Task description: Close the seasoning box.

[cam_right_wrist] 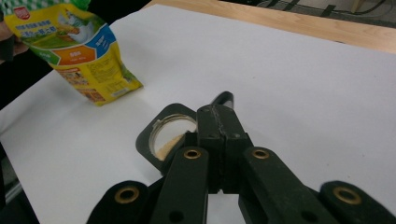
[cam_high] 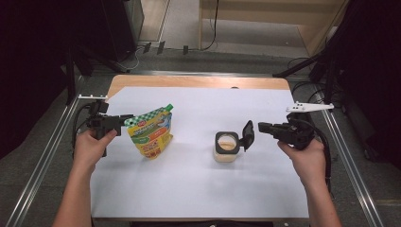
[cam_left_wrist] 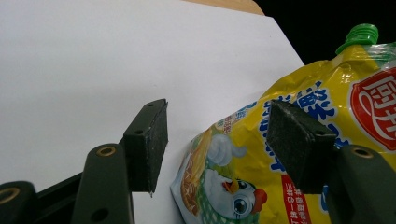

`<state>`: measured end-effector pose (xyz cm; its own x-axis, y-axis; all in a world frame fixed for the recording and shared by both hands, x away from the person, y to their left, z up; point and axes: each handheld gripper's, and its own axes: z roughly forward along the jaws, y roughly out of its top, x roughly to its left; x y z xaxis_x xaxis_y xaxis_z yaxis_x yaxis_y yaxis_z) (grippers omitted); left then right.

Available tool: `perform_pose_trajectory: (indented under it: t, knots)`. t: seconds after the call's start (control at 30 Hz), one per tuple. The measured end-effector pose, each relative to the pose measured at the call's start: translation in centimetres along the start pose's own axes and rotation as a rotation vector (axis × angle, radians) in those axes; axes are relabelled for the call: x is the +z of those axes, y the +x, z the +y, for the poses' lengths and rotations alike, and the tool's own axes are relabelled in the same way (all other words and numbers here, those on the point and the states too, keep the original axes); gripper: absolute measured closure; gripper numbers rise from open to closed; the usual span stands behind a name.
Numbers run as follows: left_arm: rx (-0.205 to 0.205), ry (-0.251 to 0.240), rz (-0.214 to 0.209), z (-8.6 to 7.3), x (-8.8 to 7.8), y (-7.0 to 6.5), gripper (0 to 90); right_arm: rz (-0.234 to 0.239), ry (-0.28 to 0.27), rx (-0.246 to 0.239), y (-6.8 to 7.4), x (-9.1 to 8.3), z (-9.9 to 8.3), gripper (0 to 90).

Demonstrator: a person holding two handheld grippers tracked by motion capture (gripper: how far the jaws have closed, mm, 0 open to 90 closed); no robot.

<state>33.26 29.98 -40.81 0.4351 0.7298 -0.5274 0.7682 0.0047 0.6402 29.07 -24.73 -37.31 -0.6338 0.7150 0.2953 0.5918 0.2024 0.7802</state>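
— What sits where on the worktop [cam_high: 198,189]?
— The pouch [cam_high: 150,132] stands at the left, the jar [cam_high: 226,147] right of it, well apart.
— And the jar's lid [cam_high: 247,135]?
— Tipped up on the jar's right side.
— The grippers?
— Left gripper [cam_high: 124,118] beside the pouch, right gripper [cam_high: 258,127] at the lid.

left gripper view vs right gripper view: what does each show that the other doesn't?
Left gripper view alone: the left gripper with its jaws apart, one pad lying against the pouch's printed front, plus the pouch's green cap up close.

Right gripper view alone: the right gripper with jaws together near the hinged black lid of the jar, which stands open with pale powder inside, and the bare wooden table edge.

Both: the yellow pouch and the white sheet over the table.
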Motion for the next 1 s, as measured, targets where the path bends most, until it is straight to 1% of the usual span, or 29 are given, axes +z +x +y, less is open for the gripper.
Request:
perform_pose_trajectory:
  t: [0.03, 0.13, 0.23, 0.33, 0.57, 0.6, 0.87, 1.0]
  knots:
    - [-0.002, -0.002, 0.000, 0.0, 0.0, 0.0, 39.4, -0.003, -0.004, 0.017, -0.3, 0.0, -0.2, 90.0]
    - [-0.002, -0.004, 0.002, 0.0, -0.1, 0.0, 39.3, -0.014, 0.002, 0.032, -0.9, 0.4, -0.6, 90.0]
    - [-0.002, -0.004, 0.003, 0.0, -0.1, 0.0, 39.2, 0.000, 0.015, 0.055, -1.3, 1.2, -1.1, 90.0]
    - [-0.001, 0.000, 0.004, 0.0, 0.0, 0.0, 39.1, 0.012, 0.025, 0.066, -1.4, 1.9, -1.4, 90.0]
    - [0.001, -0.001, 0.009, 0.0, 0.1, 0.0, 39.4, 0.018, 0.054, 0.056, -0.9, 3.1, -1.7, 90.0]
    - [0.001, 0.000, 0.010, 0.0, 0.0, 0.0, 39.4, 0.013, 0.059, 0.053, -0.8, 3.2, -1.7, 90.0]
    - [-0.001, -0.006, 0.005, 0.1, 0.1, 0.0, 39.5, 0.018, 0.063, 0.056, -0.7, 3.7, -1.9, 90.0]
    - [-0.001, -0.004, 0.008, 0.0, 0.1, 0.0, 39.5, 0.032, 0.072, 0.053, -0.5, 4.0, -2.0, 90.0]
